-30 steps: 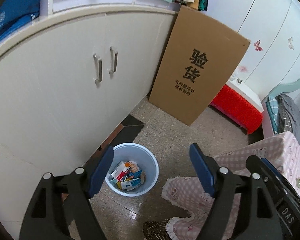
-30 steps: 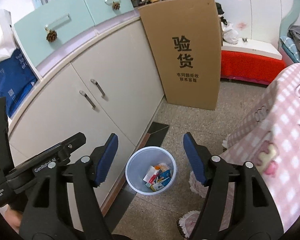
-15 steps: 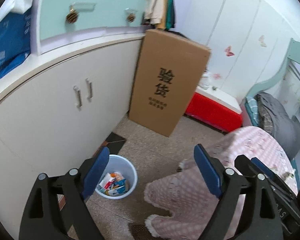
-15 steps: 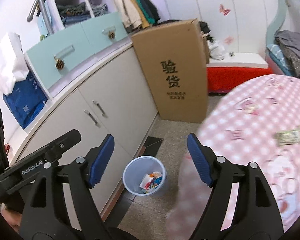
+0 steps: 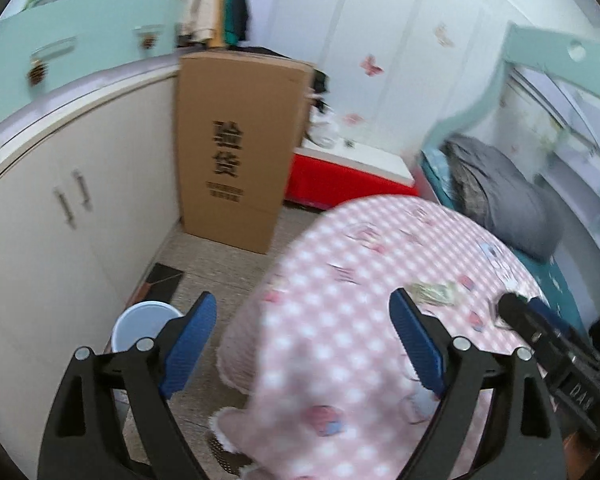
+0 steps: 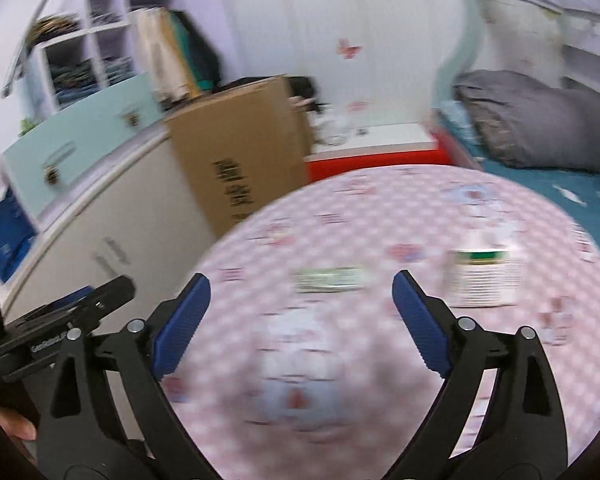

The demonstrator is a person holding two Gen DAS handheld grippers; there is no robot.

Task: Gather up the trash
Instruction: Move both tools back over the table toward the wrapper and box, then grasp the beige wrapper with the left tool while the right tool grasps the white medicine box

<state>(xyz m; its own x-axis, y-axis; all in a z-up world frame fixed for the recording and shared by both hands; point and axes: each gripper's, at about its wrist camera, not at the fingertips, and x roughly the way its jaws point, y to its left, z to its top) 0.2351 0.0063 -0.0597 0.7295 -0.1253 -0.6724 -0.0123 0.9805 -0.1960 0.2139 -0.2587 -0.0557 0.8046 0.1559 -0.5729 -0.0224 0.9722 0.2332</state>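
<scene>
Both views are blurred by motion. A round table with a pink checked cloth (image 6: 400,220) carries a flat green-and-white wrapper (image 6: 330,280) and a white box with a green band (image 6: 482,278). My right gripper (image 6: 300,312) is open and empty, above the table just short of the wrapper. My left gripper (image 5: 302,330) is open and empty over the table's left edge (image 5: 268,280). The wrapper shows in the left wrist view (image 5: 434,292) too. A pale blue trash bin (image 5: 138,324) stands on the floor at lower left, partly behind my left finger.
A white cabinet (image 5: 60,200) runs along the left. A tall cardboard box (image 5: 236,152) leans at its end. A red-sided bench (image 5: 340,184) and a bed with a grey pillow (image 6: 532,128) lie behind the table. The other gripper (image 5: 556,356) shows at right.
Both grippers have swung up and to the right, from over the trash bin to over the pink table. The wrapper and box have come into view. Both jaws stayed open.
</scene>
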